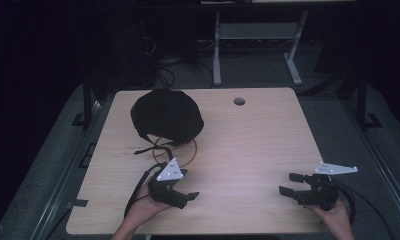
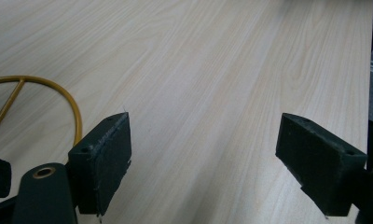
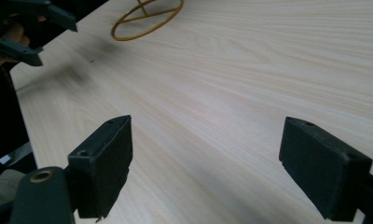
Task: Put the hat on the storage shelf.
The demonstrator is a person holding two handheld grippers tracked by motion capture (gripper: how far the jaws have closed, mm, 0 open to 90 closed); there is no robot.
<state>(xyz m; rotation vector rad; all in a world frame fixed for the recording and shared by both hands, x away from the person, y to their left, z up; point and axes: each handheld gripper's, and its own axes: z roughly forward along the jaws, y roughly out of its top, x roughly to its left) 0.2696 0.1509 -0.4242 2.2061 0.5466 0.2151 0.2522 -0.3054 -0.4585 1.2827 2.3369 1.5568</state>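
Observation:
A black cap (image 1: 166, 117) lies on the far left part of the wooden table (image 1: 253, 140). A thin yellow wire ring (image 1: 188, 155) with a cross bar lies just in front of it, also seen as the yellow ring (image 2: 58, 93) and the yellow ring (image 3: 145, 21). My left gripper (image 1: 184, 196) hovers near the front left, open, with nothing between its jaws (image 2: 205, 163). My right gripper (image 1: 289, 183) is held at the front right, open and empty (image 3: 205, 163), pointing left across the table.
A round cable hole (image 1: 239, 101) sits near the table's far edge. Black straps (image 1: 150, 148) trail from the cap toward the ring. Beyond the table stand a desk frame (image 1: 258, 45) and cables on the floor. Bare wood spans the space between the grippers.

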